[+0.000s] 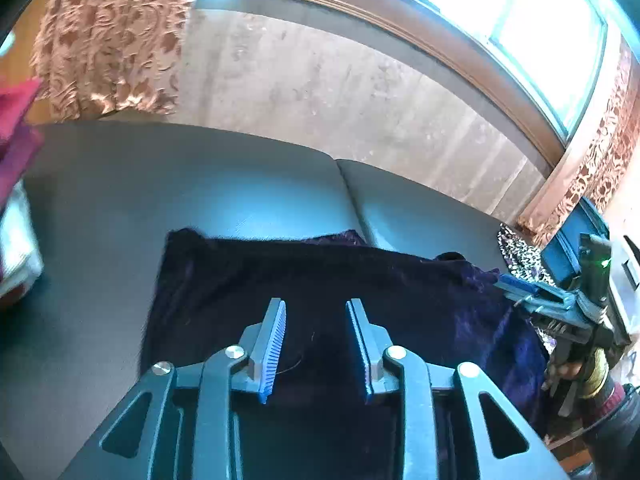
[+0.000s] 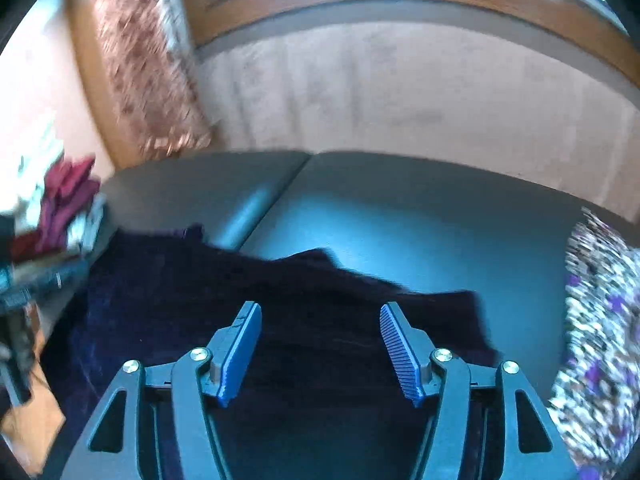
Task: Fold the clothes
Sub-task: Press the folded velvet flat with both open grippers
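A dark purple garment (image 1: 320, 280) lies spread flat on the grey padded table (image 1: 200, 184); the right wrist view shows the same garment (image 2: 280, 292) with a ragged far edge. My left gripper (image 1: 316, 306) hovers over the garment's near half, open, nothing between its blue ribbed pads. My right gripper (image 2: 320, 312) is open wider above the garment's right part, also empty. In the left wrist view the right gripper (image 1: 516, 286) reaches in from the right at the garment's right edge, held by a hand (image 1: 572, 370).
A speckled white, black and purple cloth (image 2: 600, 320) lies at the table's right end, also visible as a patterned cloth (image 1: 520, 252). Red and maroon clothes (image 2: 64, 208) pile at the left end. A wall, window and patterned curtains stand behind the table. The right wrist view is motion-blurred.
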Available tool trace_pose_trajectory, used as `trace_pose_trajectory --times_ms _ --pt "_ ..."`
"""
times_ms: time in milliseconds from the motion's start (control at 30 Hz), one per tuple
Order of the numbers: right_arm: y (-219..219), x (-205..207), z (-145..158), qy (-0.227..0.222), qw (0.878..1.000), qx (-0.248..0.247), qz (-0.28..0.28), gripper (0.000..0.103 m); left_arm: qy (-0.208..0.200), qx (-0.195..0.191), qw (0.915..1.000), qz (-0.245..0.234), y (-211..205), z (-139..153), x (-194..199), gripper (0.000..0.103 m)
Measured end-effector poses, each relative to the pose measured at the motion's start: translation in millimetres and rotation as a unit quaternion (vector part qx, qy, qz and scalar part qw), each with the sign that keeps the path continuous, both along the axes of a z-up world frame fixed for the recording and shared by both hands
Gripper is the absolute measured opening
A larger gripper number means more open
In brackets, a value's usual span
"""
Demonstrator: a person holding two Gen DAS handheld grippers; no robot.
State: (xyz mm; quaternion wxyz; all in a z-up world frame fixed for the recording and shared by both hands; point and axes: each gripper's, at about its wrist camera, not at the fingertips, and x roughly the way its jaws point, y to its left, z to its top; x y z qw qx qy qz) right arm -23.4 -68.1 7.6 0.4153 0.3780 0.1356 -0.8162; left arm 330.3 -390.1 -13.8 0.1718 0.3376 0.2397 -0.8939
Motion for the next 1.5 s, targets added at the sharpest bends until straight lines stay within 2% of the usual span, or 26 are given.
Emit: trace_pose_trajectory --times_ms 100,133,233,267,400,500,567,600,667,733,867,933,1033,1133,1200,1300,1400,1500 --pt "-8.9 -11.7 -24.9 -0.002 0.999 0.045 -0.019 0.063 -0.047 0.003 0.9988 0.012 -10.3 -30.5 -18.0 0.032" --pt "-2.4 -18.5 -28.1 -0.009 0.998 0.044 -0.035 0.064 -0.039 0.008 0.9991 0.012 -14.2 -37.8 -17.9 0.032" --pt "26.2 -46.1 -31.9 -0.059 0.994 -0.014 -0.088 0.061 0.007 0.039 0.9991 0.013 -31.4 -48.5 -13.7 0.029" --pt "34.9 -55.6 -33.7 -0.078 0.991 -0.039 -0.104 0.058 0.011 0.046 0.9987 0.016 -37.2 -50.9 -16.2 0.023" --pt "47.5 -78.8 -39.0 -0.122 0.98 -0.098 -0.126 0.055 0.007 0.049 0.9986 0.02 -48.6 -53.7 -31.7 0.02" --pt "36.6 -74.7 -37.9 -0.105 0.983 -0.081 -0.124 0.059 -0.006 0.038 0.9991 0.016 -51.5 -51.9 -44.9 0.02" --pt "27.1 -66.3 -36.4 -0.089 0.987 -0.064 -0.117 0.066 -0.026 0.029 0.9991 0.018 -50.2 -44.9 -47.5 0.02" --pt "23.6 -64.4 -35.5 -0.081 0.989 -0.054 -0.113 0.068 -0.03 0.027 0.999 0.02 -46.5 -39.8 -44.7 0.023" --pt "18.4 -61.1 -34.3 -0.07 0.991 -0.039 -0.105 0.074 -0.028 0.025 0.999 0.025 -35.3 -28.5 -34.5 0.029" --pt "16.2 -60.9 -30.8 -0.063 0.992 -0.031 -0.1 0.075 -0.012 0.023 0.9995 0.02 -19.4 -17.9 -15.6 0.03" --pt "28.5 -31.1 0.2 -0.009 0.996 -0.036 -0.079 0.075 0.003 0.006 1.0 -0.005 16.1 -6.6 22.8 0.031" --pt "34.1 -1.3 18.9 0.003 0.998 -0.051 -0.028 0.076 -0.008 -0.007 0.9997 -0.022 33.3 -10.0 36.5 0.031" --pt "41.3 52.3 32.0 0.024 0.998 -0.029 0.056 0.079 -0.026 -0.026 0.9986 -0.039 51.9 -17.0 51.2 0.031" --pt "63.6 98.8 25.6 0.016 0.994 0.003 0.107 0.08 -0.049 -0.028 0.9976 -0.04 58.6 -28.3 61.3 0.031" --pt "84.3 116.8 10.4 0.001 0.994 0.028 0.105 0.081 -0.065 -0.032 0.9966 -0.038 61.6 -37.3 69.1 0.03" --pt "103.5 130.2 -1.5 0.017 0.992 0.06 0.108 0.081 -0.075 -0.036 0.9956 -0.041 59.8 -38.6 83.9 0.028" --pt "122.7 144.2 -12.1 0.039 0.989 0.091 0.113 0.078 -0.074 -0.003 0.9963 -0.043 49.0 -41.0 97.5 0.02" --pt "141.9 158.1 -22.7 0.061 0.984 0.122 0.118 0.078 -0.07 0.044 0.9963 -0.024 40.0 -43.0 105.6 0.016"
